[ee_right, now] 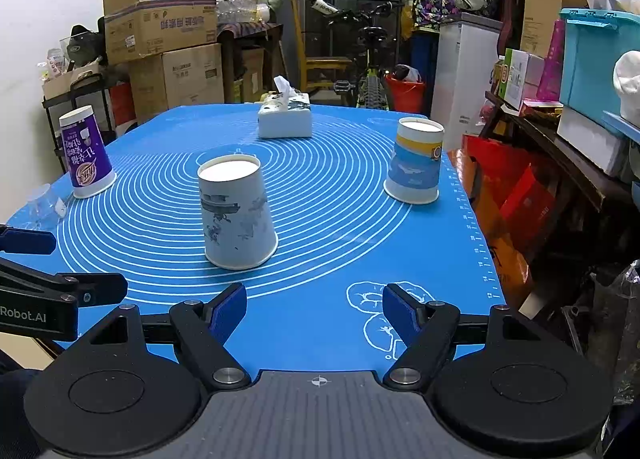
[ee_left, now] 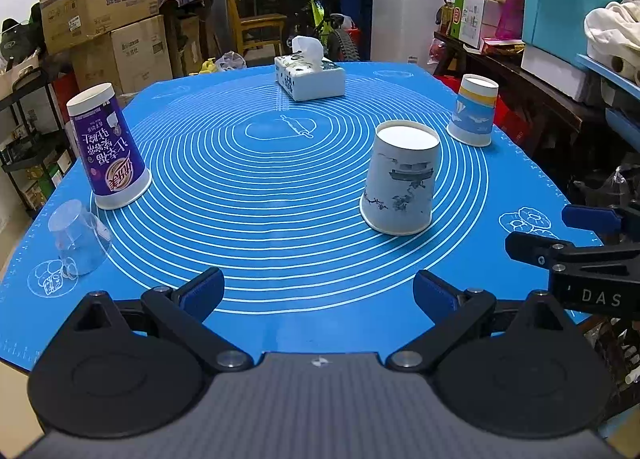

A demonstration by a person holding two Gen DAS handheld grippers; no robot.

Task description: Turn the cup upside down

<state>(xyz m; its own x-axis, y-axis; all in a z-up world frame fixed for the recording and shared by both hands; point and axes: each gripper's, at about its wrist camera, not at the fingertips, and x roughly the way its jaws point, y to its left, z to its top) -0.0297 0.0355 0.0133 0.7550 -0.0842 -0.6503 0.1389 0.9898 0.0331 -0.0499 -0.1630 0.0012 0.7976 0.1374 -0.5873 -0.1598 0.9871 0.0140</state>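
Several cups stand upside down on the blue mat [ee_left: 280, 323]. A white paper cup with an ink painting [ee_left: 400, 179] [ee_right: 236, 215] is nearest. A blue and yellow paper cup [ee_left: 474, 110] [ee_right: 416, 161] is at the right. A purple cup [ee_left: 110, 147] [ee_right: 84, 153] is at the left. A clear plastic cup [ee_left: 78, 237] [ee_right: 44, 205] stands at the near left. My left gripper [ee_left: 318, 293] is open and empty over the mat's near edge. My right gripper [ee_right: 314, 309] is open and empty, just right of the left one, and shows in the left wrist view [ee_left: 560, 231].
A tissue box [ee_left: 310, 77] [ee_right: 285, 119] sits at the far middle of the mat. Cardboard boxes [ee_left: 100, 7], a bicycle [ee_left: 320, 15] and a white cabinet [ee_left: 404, 11] stand behind the table. Shelves with a blue bin [ee_left: 568, 7] line the right side.
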